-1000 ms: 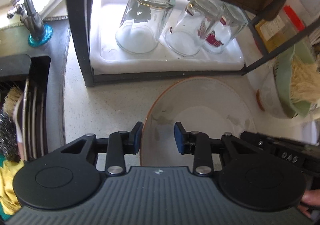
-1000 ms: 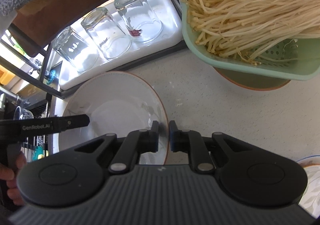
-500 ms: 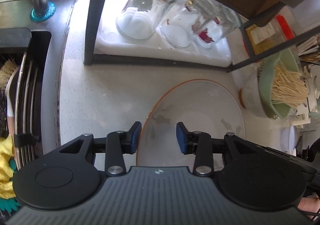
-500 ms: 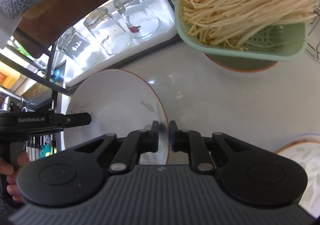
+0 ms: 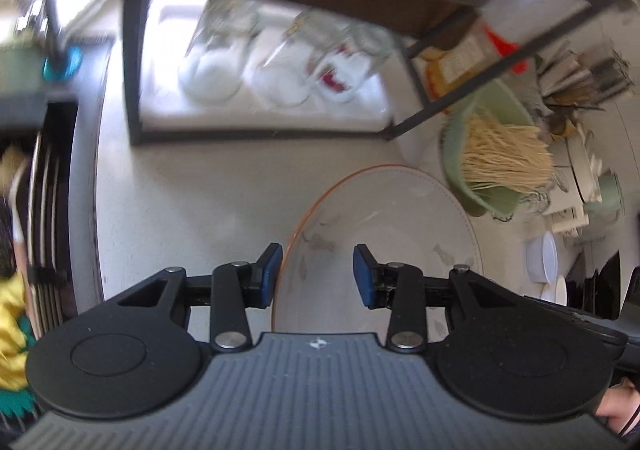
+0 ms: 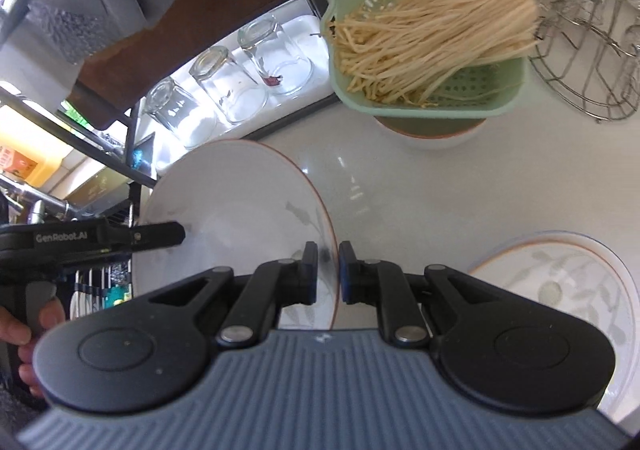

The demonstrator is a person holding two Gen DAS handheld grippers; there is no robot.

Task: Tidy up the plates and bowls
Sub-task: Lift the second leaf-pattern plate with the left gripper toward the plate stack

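Currently our right gripper [image 6: 328, 274] pinches the plate [image 6: 236, 202] by its rim, tilted above the counter [image 6: 400, 186] for carrying; left gripper [image 5: 318, 276] hovers apart, likely ready to steady it.

Open counter [image 5: 192, 202] is seen between the rack frame [image 5: 134, 62] and the sink edge [image 5: 86, 186]. Rightward passage is narrowed by the green colander [image 6: 424, 50], the wire stand [image 6: 592, 50] and a second plate [image 6: 560, 290].

White, orange-rimmed, leaf-patterned plate [image 6: 236, 202]; green colander [image 6: 424, 106]
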